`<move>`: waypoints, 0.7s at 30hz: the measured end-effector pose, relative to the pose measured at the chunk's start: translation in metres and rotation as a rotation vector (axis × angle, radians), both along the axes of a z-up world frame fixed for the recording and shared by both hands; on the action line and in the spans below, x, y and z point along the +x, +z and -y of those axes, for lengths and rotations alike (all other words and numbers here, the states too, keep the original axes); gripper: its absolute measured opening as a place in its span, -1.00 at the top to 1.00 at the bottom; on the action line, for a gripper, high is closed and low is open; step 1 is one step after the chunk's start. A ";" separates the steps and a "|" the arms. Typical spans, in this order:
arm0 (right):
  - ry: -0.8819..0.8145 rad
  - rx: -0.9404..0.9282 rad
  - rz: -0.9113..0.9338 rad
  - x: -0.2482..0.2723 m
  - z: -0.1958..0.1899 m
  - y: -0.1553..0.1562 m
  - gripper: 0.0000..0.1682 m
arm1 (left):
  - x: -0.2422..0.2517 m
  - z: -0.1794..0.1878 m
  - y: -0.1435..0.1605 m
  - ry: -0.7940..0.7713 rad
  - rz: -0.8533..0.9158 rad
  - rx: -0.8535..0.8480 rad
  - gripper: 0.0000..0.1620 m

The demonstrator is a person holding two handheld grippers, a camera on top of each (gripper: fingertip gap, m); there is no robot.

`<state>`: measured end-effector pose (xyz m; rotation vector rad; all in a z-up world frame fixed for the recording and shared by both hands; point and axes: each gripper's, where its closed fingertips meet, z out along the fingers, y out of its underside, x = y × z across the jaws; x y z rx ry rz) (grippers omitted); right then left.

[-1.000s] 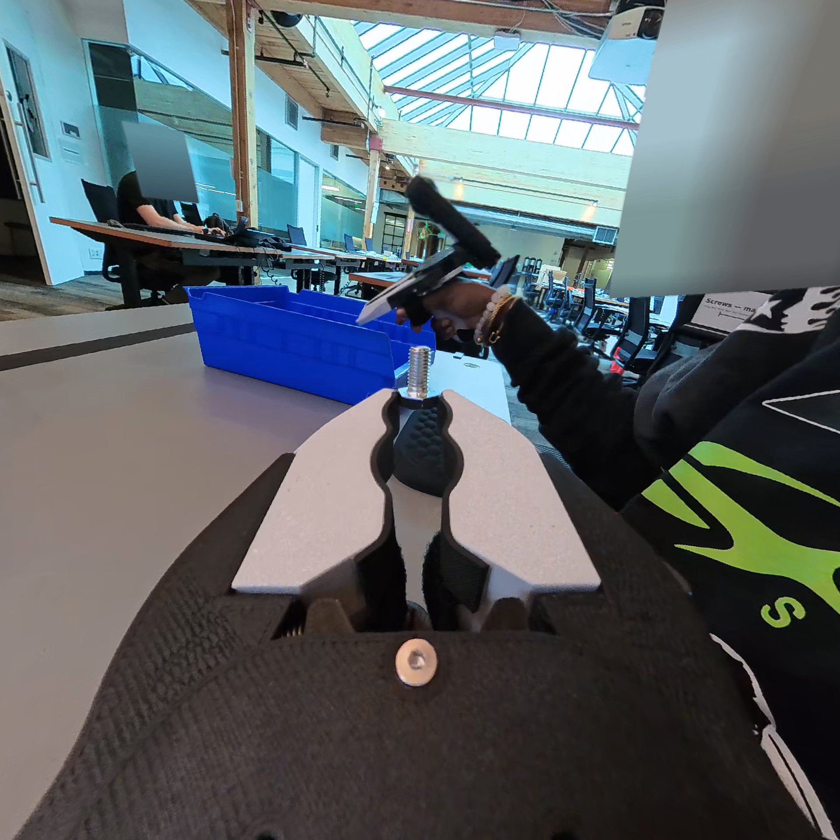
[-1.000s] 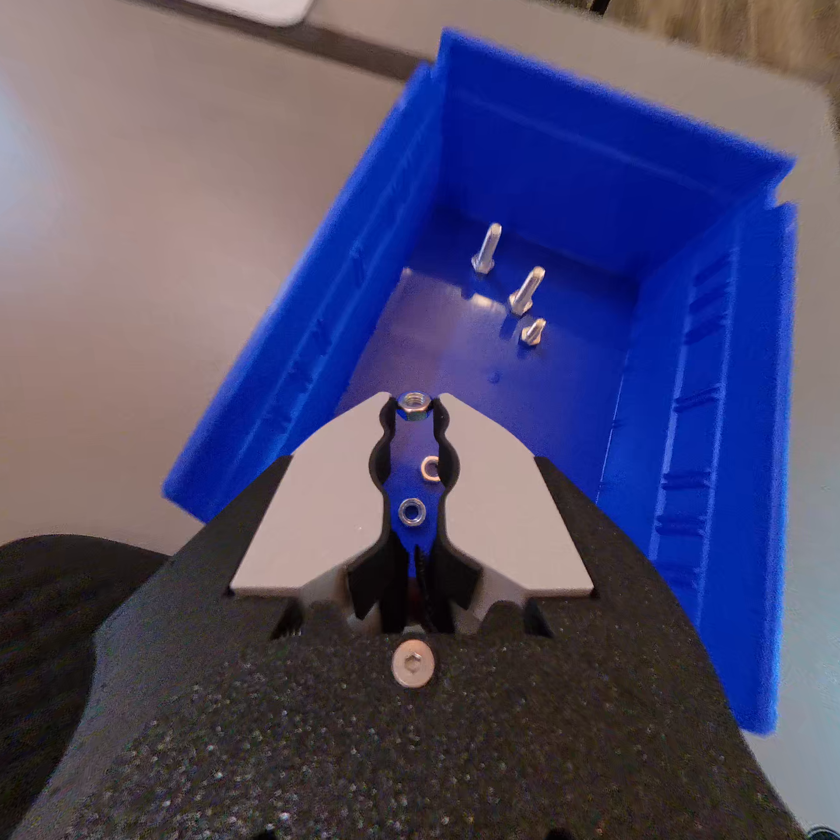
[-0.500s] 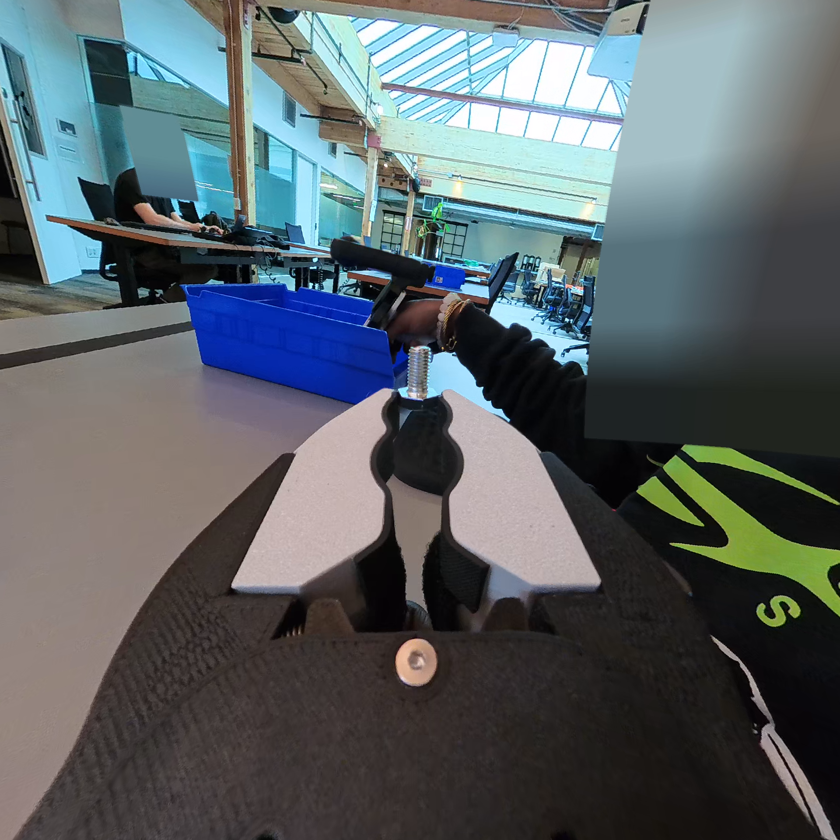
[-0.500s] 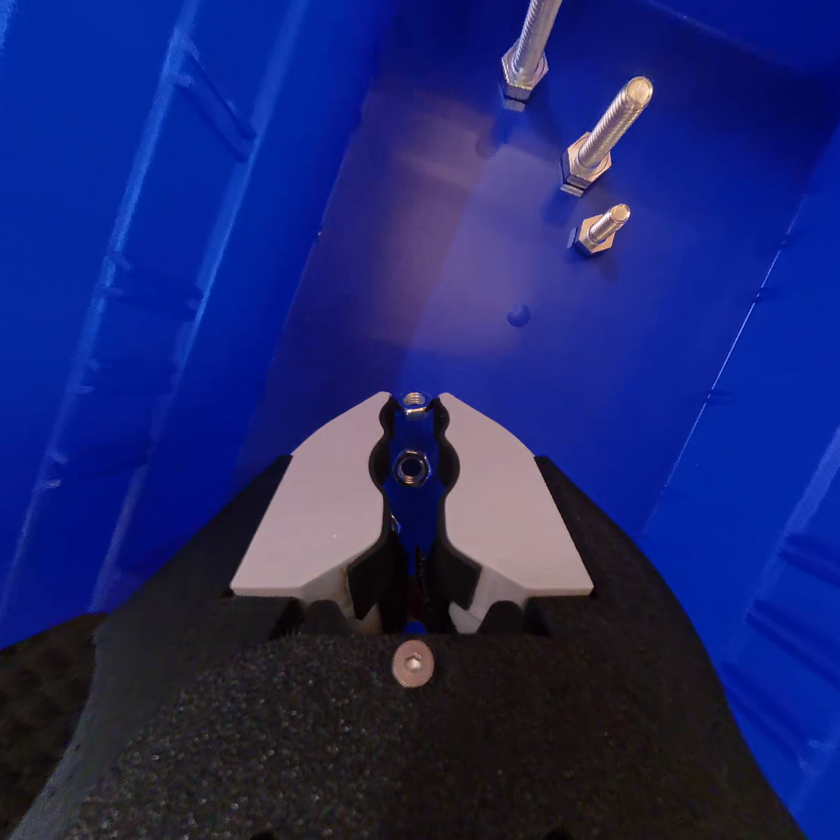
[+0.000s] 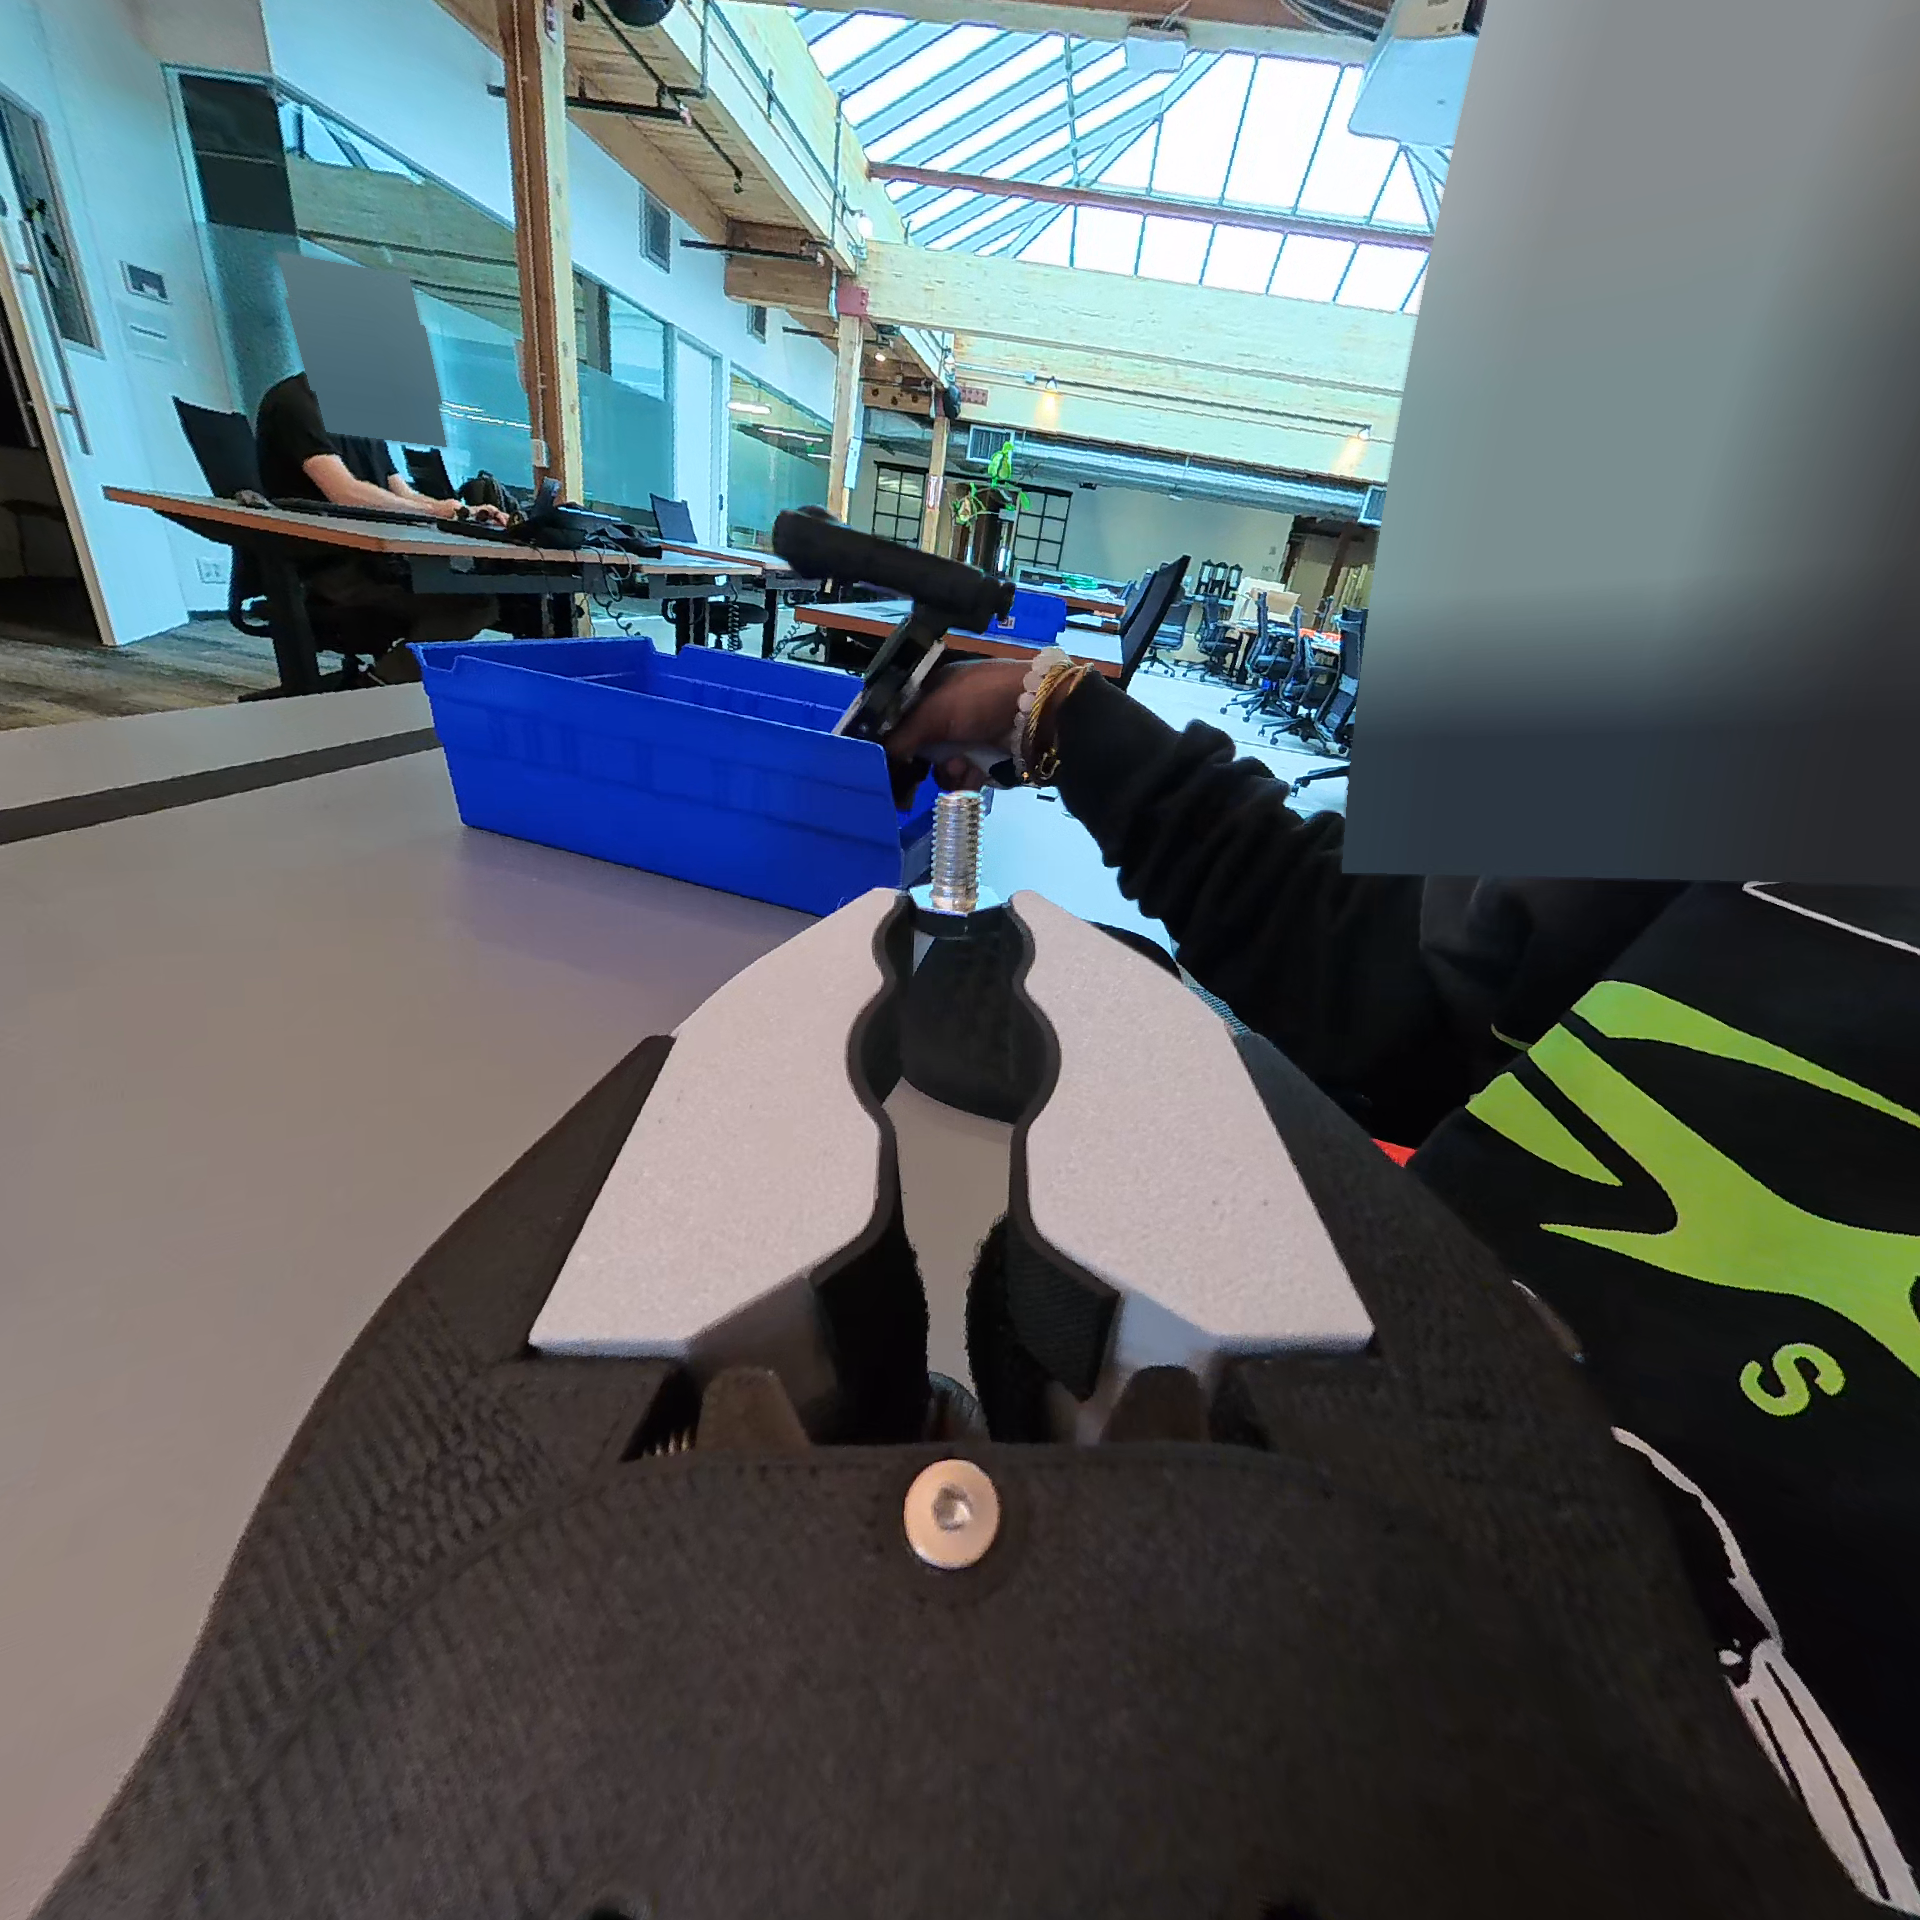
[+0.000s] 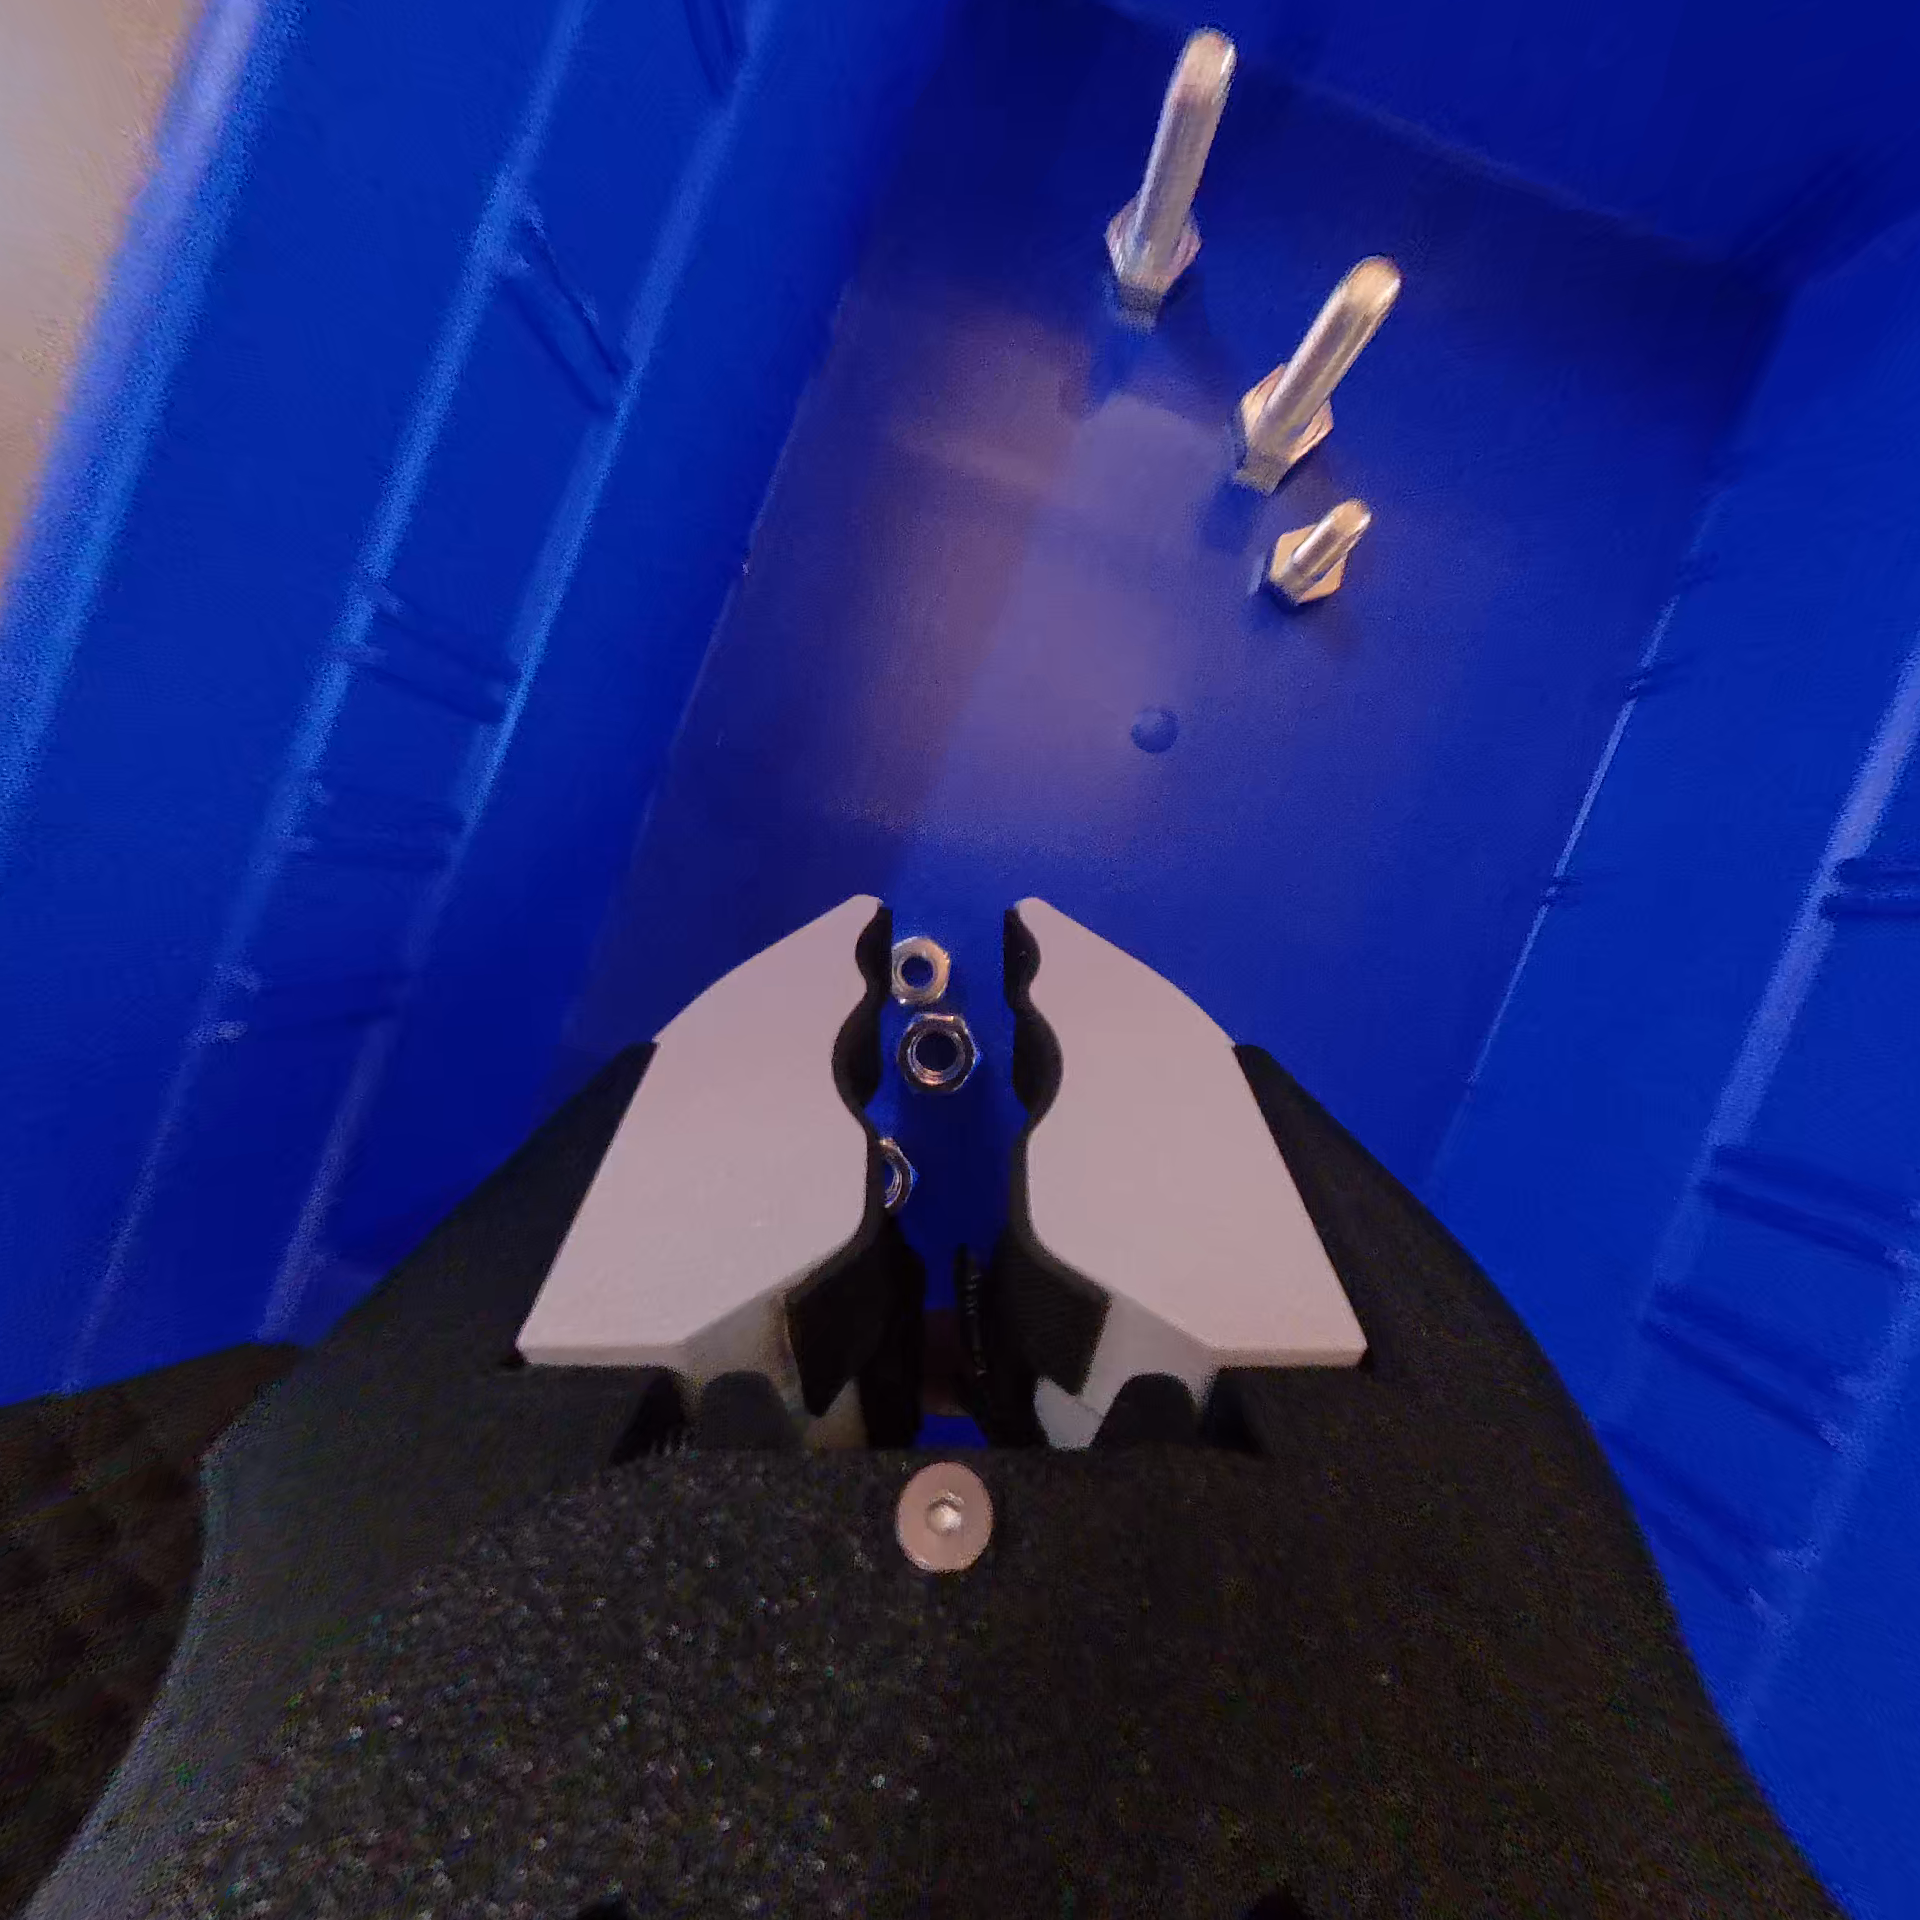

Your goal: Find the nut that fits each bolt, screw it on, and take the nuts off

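Grey table [image 5: 260, 1039], smooth top, dark seam running across its far part. Directly on it: one blue plastic bin [image 5: 665, 769], long and open-topped, standing well back from the near edge; bare grey surface around the bin on the visible sides

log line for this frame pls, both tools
left tool: shut on bolt, threads up | right tool: open, inside blue bin, over loose nuts | three bolts standing at bin's far end
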<state>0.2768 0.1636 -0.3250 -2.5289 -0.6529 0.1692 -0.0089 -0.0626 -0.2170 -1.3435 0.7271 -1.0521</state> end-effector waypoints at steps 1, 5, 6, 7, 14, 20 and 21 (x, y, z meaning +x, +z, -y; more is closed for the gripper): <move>-0.007 0.039 -0.009 -0.001 -0.002 0.007 0.75 | 0.000 0.000 0.000 0.001 0.000 0.000 0.81; 0.061 0.380 -0.167 -0.041 0.000 0.077 0.74 | -0.001 -0.002 0.000 0.006 0.004 -0.007 0.81; 0.120 0.474 -0.248 -0.062 0.009 0.101 0.74 | -0.001 -0.002 0.000 0.005 0.004 -0.009 0.81; 0.207 0.546 -0.338 -0.088 0.024 0.124 0.73 | -0.001 -0.002 0.000 0.005 0.003 -0.010 0.81; 0.916 0.483 -0.692 -0.247 0.180 0.167 0.74 | 0.000 -0.001 -0.001 0.009 -0.009 -0.002 0.81; 1.080 0.327 -0.673 -0.297 0.225 0.134 0.78 | 0.001 0.000 -0.001 0.011 -0.017 0.010 0.81; 1.082 0.320 -0.668 -0.300 0.226 0.131 0.79 | 0.001 0.000 -0.001 0.011 -0.018 0.011 0.81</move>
